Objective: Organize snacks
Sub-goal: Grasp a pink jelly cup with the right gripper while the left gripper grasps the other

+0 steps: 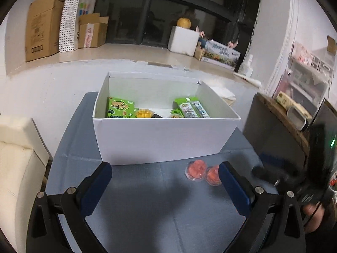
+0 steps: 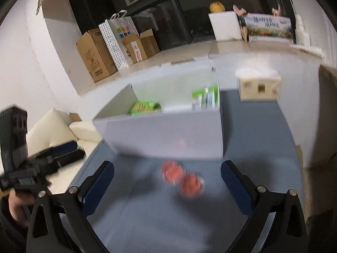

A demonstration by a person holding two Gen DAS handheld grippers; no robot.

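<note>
A white open box (image 1: 164, 141) stands on the blue tablecloth (image 1: 147, 200). It holds green snack packs (image 1: 121, 107), a yellow jelly cup (image 1: 144, 113) and a green-and-blue pack (image 1: 191, 107). Two pink jelly cups (image 1: 197, 169) (image 1: 212, 175) lie on the cloth in front of the box, to the right. My left gripper (image 1: 164, 175) is open and empty, just left of the cups. My right gripper (image 2: 167, 174) is open and empty, with the blurred pink cups (image 2: 182, 179) between its fingers, a little ahead. The box also shows in the right wrist view (image 2: 168, 135).
A cream sofa (image 1: 14, 164) stands left of the table. A dark cabinet (image 1: 273, 135) with a wooden top stands to the right. A cardboard box (image 2: 260, 88) lies on the floor beyond the table. Cartons (image 1: 44, 25) and a white foam box (image 1: 183, 40) sit on the far ledge.
</note>
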